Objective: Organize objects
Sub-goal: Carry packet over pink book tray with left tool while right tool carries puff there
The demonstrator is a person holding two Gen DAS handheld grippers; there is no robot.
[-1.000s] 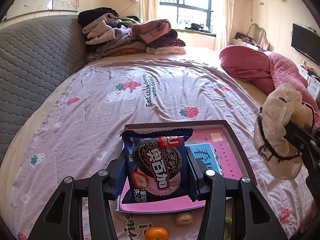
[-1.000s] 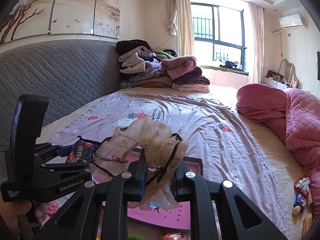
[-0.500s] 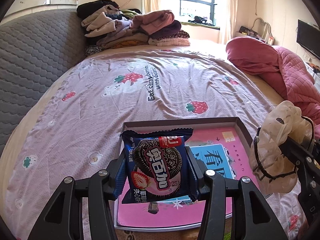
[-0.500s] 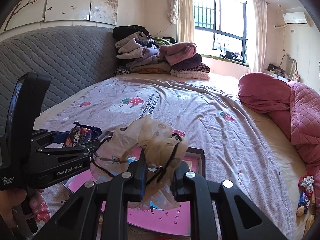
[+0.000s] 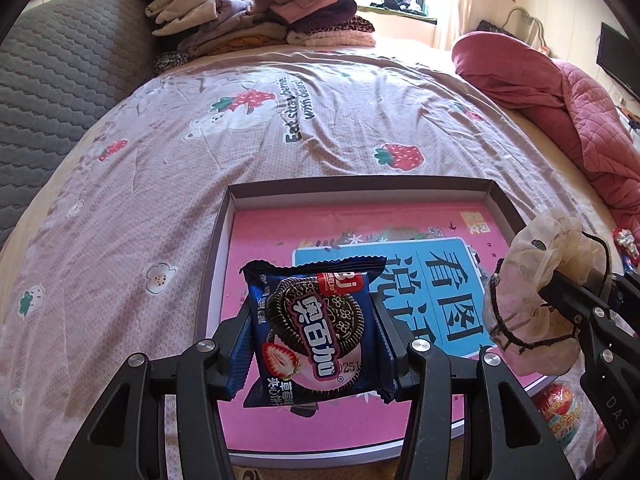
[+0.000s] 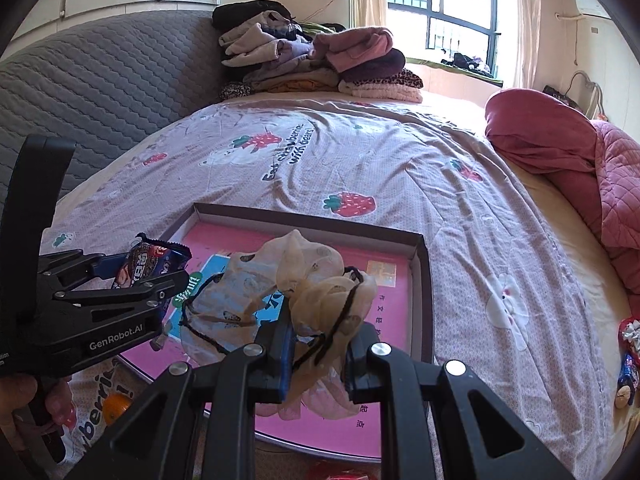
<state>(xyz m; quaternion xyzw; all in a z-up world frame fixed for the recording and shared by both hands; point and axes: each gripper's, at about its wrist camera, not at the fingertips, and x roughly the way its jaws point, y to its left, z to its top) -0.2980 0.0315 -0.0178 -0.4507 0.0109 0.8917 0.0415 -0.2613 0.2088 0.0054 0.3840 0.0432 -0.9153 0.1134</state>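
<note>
A blue cookie packet (image 5: 320, 336) is clamped between the fingers of the left tool (image 5: 318, 354) and is held above the near left part of a shallow box (image 5: 360, 192) with a pink printed bottom. A beige scrunchie (image 6: 316, 300) with dark cord is gripped by the right tool (image 6: 316, 360) and is held over the same box, just beside the packet. The box is laid on the bed (image 5: 160, 168). An orange (image 6: 116, 406) is seen on the sheet near the box's near edge.
</note>
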